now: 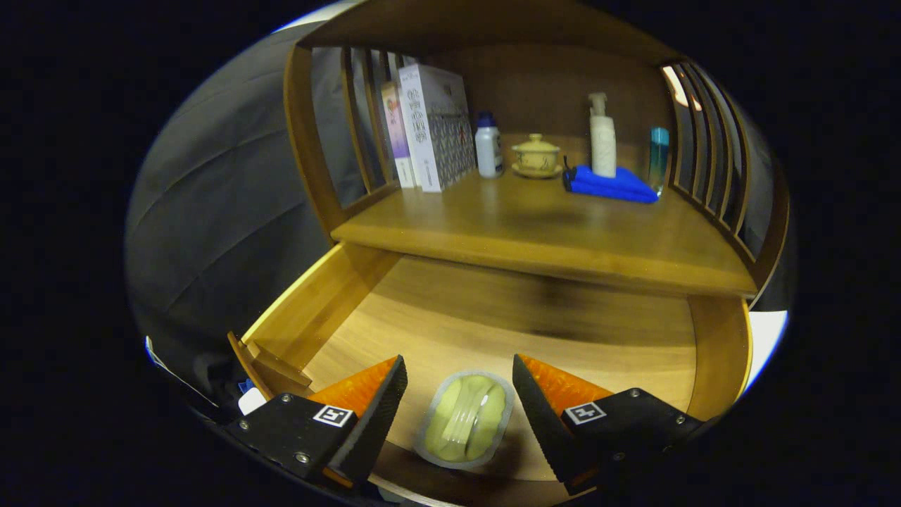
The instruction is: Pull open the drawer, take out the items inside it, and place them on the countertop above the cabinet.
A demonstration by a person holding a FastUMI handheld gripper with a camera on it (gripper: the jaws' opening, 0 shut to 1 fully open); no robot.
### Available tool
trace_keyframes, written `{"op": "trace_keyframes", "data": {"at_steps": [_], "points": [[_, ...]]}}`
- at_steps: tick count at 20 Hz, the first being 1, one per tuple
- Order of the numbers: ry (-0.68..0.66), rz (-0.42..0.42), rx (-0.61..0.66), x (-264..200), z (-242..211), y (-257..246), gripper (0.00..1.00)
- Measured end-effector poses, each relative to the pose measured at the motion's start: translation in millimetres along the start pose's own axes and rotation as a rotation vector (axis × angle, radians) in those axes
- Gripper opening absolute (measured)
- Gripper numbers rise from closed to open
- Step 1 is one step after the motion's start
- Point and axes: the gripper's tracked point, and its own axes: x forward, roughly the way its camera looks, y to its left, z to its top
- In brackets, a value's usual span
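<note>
I see my hand-held gripper spread wide, gripping nothing; a pale green oval plastic-sealed packet lies between its fingers on the open wooden drawer's floor, below the desk.

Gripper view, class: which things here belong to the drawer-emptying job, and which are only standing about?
Part of the job:
- drawer, pulled open
- green packet, lying in it between the open jaws
- gripper
- countertop

Standing about:
- books
- white bottle
- lidded cup
- pump bottle
- blue cloth
- teal bottle
</note>
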Motion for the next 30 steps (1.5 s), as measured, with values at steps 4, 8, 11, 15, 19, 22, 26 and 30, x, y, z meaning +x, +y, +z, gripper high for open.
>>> {"op": "trace_keyframes", "data": {"at_steps": [4, 8, 11, 15, 19, 22, 26, 30], "points": [[0.087, -0.008, 0.020, 16.0, -17.4, -9.6, 0.91], [0.130, -0.010, 0.035, 20.3, -26.1, -12.0, 0.66], [0.160, 0.003, 0.046, 23.4, -30.6, -11.2, 0.47], [0.141, 0.013, 0.041, 23.5, -30.2, -11.2, 0.25], [0.078, 0.015, 0.009, 17.2, -23.0, -11.1, 0.21], [0.027, 0.053, 0.026, 6.9, -11.8, -2.6, 0.21], [-0.077, 0.037, 0.001, -11.0, 18.7, -8.2, 0.21], [-0.180, 0.032, -0.015, -34.6, 56.4, -9.9, 0.21]]}}
